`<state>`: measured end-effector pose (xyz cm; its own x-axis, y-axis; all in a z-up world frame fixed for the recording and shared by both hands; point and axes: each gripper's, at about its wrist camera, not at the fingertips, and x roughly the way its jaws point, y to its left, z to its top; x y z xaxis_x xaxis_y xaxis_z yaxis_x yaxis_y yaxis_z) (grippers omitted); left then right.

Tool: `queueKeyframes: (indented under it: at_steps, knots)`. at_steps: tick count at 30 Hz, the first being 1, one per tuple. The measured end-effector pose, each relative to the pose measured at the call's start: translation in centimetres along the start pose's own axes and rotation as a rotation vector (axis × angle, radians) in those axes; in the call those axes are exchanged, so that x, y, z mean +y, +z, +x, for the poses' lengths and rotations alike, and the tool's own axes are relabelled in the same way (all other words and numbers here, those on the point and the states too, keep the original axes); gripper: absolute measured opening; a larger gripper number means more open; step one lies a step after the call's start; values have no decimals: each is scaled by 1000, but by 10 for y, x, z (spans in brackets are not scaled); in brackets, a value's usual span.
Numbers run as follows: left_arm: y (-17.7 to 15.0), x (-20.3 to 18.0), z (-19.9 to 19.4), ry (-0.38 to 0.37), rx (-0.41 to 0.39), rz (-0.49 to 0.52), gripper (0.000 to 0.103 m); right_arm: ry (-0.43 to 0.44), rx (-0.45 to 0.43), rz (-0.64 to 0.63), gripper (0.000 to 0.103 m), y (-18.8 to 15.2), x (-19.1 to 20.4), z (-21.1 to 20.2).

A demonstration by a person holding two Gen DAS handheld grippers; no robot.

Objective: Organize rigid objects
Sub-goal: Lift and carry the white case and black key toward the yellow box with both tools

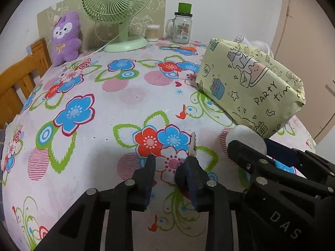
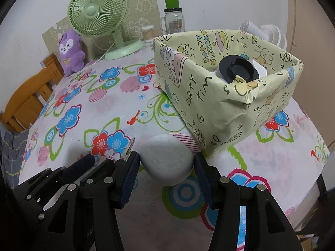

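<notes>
A key (image 1: 192, 144) with a dark head lies on the flowered tablecloth, against the right finger of my left gripper (image 1: 170, 168), whose jaws stand open around the key's head. The key also shows in the right wrist view (image 2: 129, 147). A white rounded case (image 2: 166, 162) lies between the open jaws of my right gripper (image 2: 166, 167), apart from both pads; it also shows in the left wrist view (image 1: 246, 136). A yellow paper-wrapped box (image 2: 219, 96) stands just behind it, holding a black round lid (image 2: 237, 68) and a white item.
A green desk fan (image 1: 117, 10), a purple plush toy (image 1: 66, 38), a glass jar with a green lid (image 1: 182, 25) and a cotton swab tub (image 1: 152, 33) stand at the table's far edge. A wooden chair (image 1: 23, 77) is at the left. Orange-handled scissors (image 1: 186, 48) lie near the jar.
</notes>
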<state>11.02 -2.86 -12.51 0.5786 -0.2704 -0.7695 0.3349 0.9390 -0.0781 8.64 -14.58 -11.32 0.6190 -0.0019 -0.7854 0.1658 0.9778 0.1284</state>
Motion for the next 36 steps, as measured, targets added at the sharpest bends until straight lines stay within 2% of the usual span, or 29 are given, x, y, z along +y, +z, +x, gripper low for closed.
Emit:
queueKeyframes:
  at_steps: [5, 10, 15, 16, 25, 36]
  knots:
    - [0, -2, 3, -11, -1, 11, 34, -17, -14, -4, 57, 0, 0, 1]
    - [-4, -13, 5, -58, 14, 54, 36, -45, 1, 2, 57, -3, -9, 3]
    - [-4, -21, 9, -23, 8, 95, 35, -52, 16, 11, 57, -5, -14, 8]
    - [-4, -22, 9, -22, 9, 97, 30, -53, 17, 11, 57, -5, -15, 8]
    - [-9, -26, 0, -10, 17, 97, 30, -43, 14, 2, 57, -8, -12, 3]
    - [-3, -36, -40, 3, -39, 72, 30, -12, -52, -34, 57, -2, -9, -37]
